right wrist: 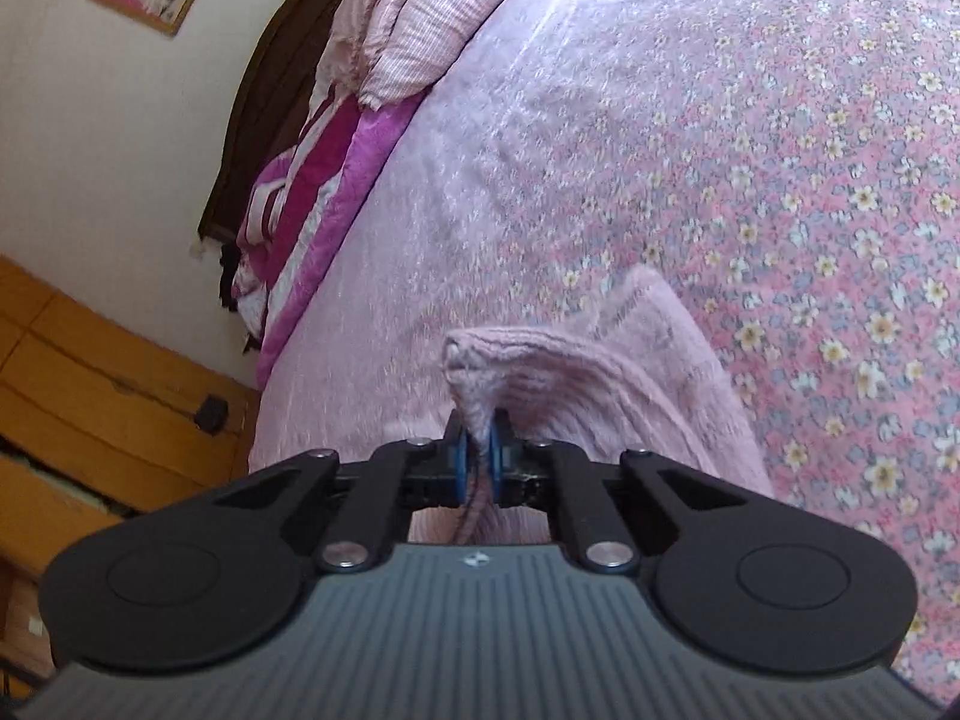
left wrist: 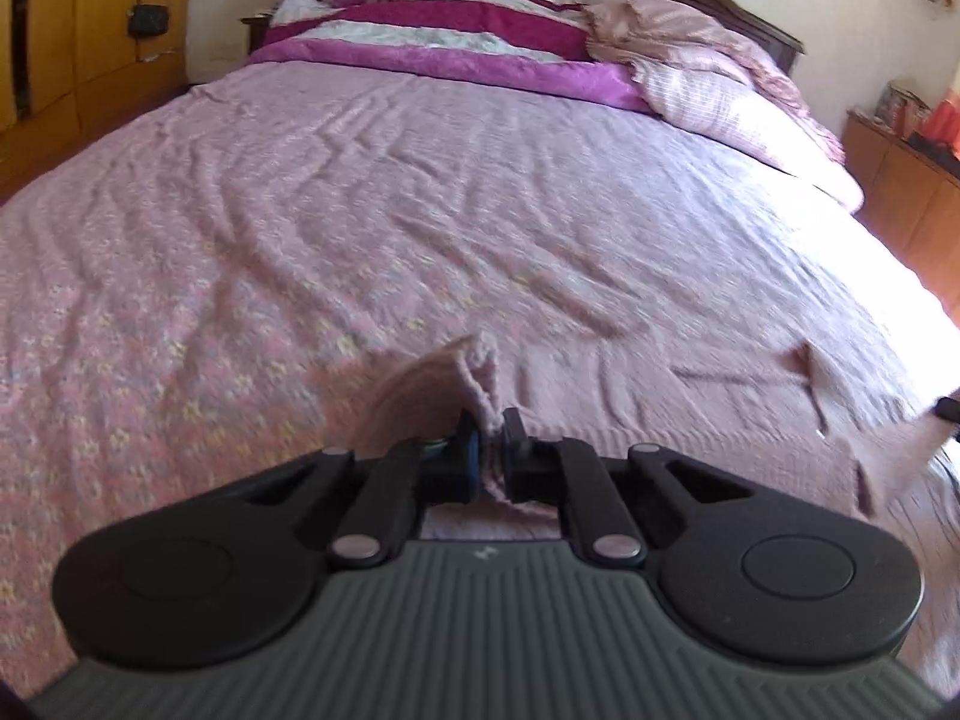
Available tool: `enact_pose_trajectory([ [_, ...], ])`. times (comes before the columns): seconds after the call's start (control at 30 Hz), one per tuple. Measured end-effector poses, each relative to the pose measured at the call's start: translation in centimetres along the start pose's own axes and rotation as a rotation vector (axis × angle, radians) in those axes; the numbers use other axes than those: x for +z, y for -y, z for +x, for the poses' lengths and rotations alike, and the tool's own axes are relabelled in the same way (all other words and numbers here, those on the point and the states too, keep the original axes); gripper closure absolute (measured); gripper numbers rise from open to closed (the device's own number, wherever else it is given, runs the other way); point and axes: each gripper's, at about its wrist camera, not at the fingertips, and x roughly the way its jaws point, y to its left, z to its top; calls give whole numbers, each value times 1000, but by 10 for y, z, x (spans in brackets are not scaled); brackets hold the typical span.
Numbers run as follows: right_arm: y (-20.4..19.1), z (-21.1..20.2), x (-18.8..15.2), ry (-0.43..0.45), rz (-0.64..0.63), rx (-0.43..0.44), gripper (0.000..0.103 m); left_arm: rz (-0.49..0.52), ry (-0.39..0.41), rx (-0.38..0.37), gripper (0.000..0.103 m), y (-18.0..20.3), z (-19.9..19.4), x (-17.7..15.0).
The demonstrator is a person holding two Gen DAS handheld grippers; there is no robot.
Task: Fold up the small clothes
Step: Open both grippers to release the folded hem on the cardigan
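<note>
From the left wrist we see our left gripper [left wrist: 491, 426] with its fingers [left wrist: 465, 450] pinching a bunched corner of the pink knit garment [left wrist: 660, 456], which spreads across the near edge of the bed [left wrist: 420, 192]. At the far end of the bed lies a magenta striped quilt [left wrist: 456, 30] beside a pink pillow [left wrist: 720, 96].

From the right wrist, our right gripper [right wrist: 478, 450] has its blue-padded fingers [right wrist: 459, 462] pressed onto another fold of the pink knit garment [right wrist: 630, 360], lifted above the bed's floral bedspread [right wrist: 810, 180]. A wooden wardrobe [right wrist: 90, 390] stands beyond the bed.
</note>
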Motion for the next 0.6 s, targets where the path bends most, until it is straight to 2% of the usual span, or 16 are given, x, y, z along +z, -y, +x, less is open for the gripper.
enact_pose_trajectory([
  [0.1,-9,7,6,54,-33,-57,93,-2,-20,6,94,-4,13,7],
  [0.27,-16,23,8,75,-79,-109,92,20,-26,8,89,-1,21,13],
  [0.33,-18,27,6,66,-103,-113,83,31,-14,8,71,1,19,13],
  [0.4,-18,28,3,62,-121,-113,73,37,1,12,59,1,15,14],
  [0.5,-22,22,0,88,-154,-118,57,39,11,-2,56,0,8,15],
  [0.57,-25,16,-1,97,-190,-119,52,54,14,-5,54,0,3,16],
  [0.6,-27,12,-3,99,-208,-117,50,67,16,-3,49,0,0,17],
])
